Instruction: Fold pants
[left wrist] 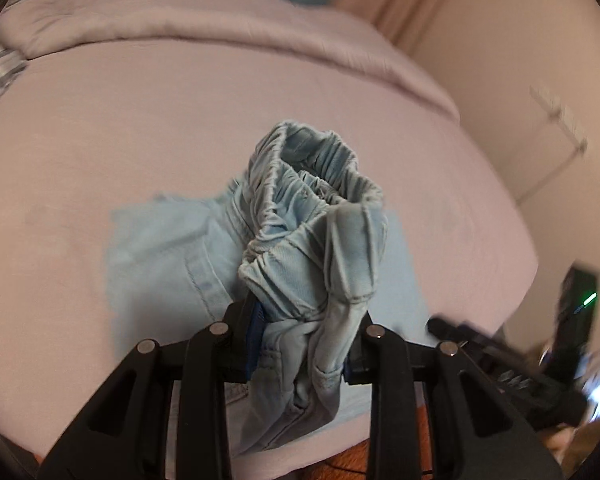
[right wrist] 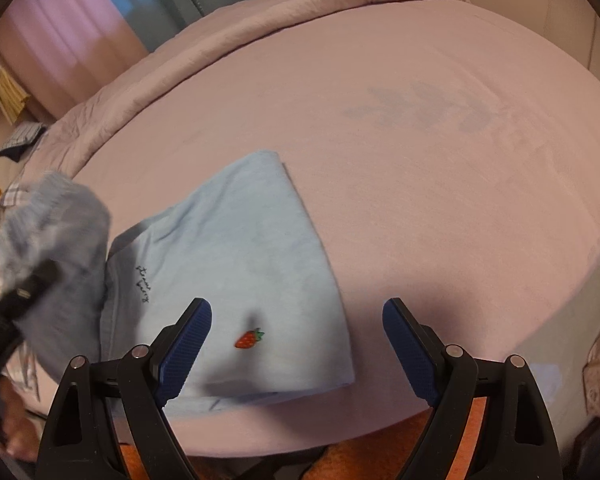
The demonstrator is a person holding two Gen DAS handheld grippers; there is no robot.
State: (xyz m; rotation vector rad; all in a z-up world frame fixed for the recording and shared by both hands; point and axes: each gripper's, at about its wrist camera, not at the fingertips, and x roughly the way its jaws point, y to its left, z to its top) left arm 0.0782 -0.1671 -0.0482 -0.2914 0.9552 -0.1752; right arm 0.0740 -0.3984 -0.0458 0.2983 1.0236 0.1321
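Note:
Light blue pants (right wrist: 240,264) lie folded on the pink bed near its front edge, with a small strawberry patch (right wrist: 249,339) facing up. My left gripper (left wrist: 306,344) is shut on the bunched elastic waistband end of the pants (left wrist: 312,232) and holds it lifted above the folded part (left wrist: 160,256). In the right wrist view that lifted bunch (right wrist: 56,232) is blurred at the left. My right gripper (right wrist: 296,344) is open and empty, hovering over the front right corner of the folded pants.
The pink bed sheet (right wrist: 440,200) stretches far and right. A rolled pink duvet (left wrist: 180,24) lies along the far edge. Curtains (right wrist: 100,20) hang behind. The right gripper's body (left wrist: 520,376) shows at the lower right of the left wrist view.

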